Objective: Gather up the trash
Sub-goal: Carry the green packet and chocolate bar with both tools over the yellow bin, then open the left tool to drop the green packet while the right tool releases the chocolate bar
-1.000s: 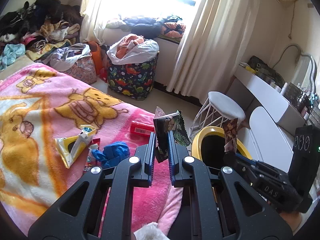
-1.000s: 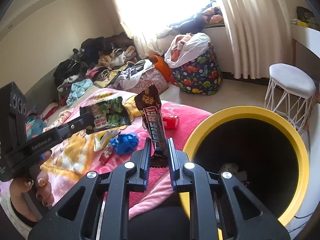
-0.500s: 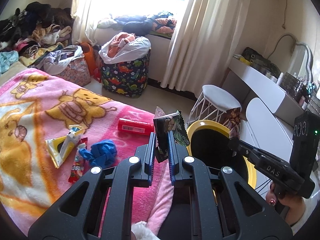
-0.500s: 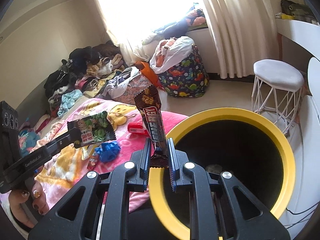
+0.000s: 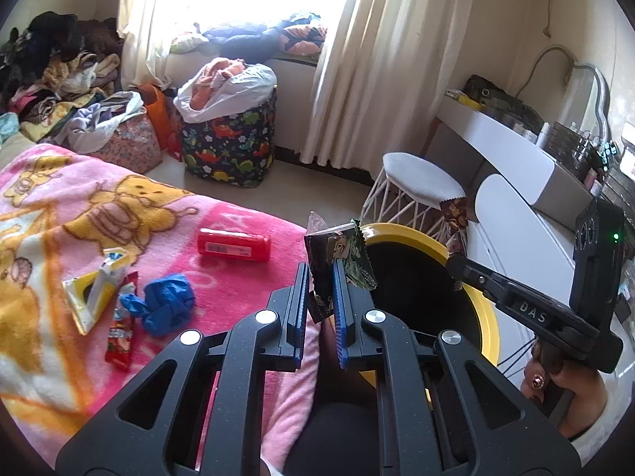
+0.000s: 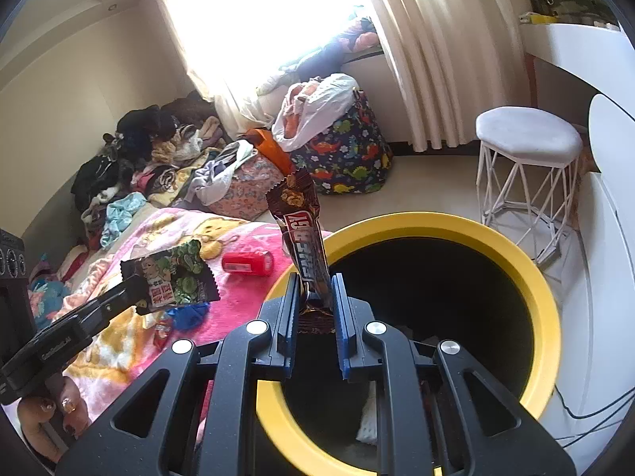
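My left gripper (image 5: 320, 273) is shut on a green and black snack wrapper (image 5: 341, 256), held over the bed's edge beside the yellow-rimmed bin (image 5: 486, 309). My right gripper (image 6: 313, 283) is shut on a brown energy-bar wrapper (image 6: 303, 234), upright above the near-left rim of the bin (image 6: 456, 224). The right gripper (image 5: 452, 263) also shows in the left wrist view, over the bin. On the pink blanket (image 5: 238, 277) lie a red packet (image 5: 234, 242), a crumpled blue glove (image 5: 166, 303), a yellow-white wrapper (image 5: 93, 289) and a small red wrapper (image 5: 121, 331).
A white wire stool (image 6: 528, 150) stands beyond the bin. A dinosaur-print hamper (image 5: 230, 142) holding a white bag sits under the curtained window. Clothes (image 6: 151, 154) pile up at the bed's far side. A white desk (image 5: 512, 146) runs along the right.
Both grippers have moved right, off the blanket toward the bin, each still holding its wrapper. The bin's opening now sits directly under the right gripper.
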The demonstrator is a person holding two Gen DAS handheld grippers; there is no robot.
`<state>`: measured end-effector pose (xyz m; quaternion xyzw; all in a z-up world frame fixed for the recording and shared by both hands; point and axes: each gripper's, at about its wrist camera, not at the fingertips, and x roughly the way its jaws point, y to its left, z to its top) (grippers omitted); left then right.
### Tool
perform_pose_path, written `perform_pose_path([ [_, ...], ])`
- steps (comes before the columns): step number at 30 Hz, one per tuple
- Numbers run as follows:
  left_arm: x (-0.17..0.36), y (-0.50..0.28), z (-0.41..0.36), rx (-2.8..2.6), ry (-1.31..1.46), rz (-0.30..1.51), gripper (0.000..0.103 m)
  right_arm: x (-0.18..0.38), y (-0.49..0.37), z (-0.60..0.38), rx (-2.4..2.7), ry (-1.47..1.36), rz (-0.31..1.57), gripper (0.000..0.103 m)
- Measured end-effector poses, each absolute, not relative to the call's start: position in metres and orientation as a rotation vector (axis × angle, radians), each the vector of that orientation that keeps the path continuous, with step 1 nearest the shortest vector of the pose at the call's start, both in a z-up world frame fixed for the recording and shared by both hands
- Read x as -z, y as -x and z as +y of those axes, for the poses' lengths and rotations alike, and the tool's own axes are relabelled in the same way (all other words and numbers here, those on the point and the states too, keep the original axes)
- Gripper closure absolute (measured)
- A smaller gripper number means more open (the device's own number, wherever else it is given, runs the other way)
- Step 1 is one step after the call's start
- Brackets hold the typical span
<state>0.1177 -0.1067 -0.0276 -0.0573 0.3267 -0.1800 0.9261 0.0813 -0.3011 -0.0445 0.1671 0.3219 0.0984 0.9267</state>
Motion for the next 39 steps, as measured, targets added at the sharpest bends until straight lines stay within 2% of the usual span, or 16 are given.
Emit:
perform_pose_path([
  [39, 0.071, -0.136, -0.179, 0.494, 0.021, 0.767, 0.096, 0.089, -0.094, -0.354, -0.048, -0.395, 0.75, 0.087],
])
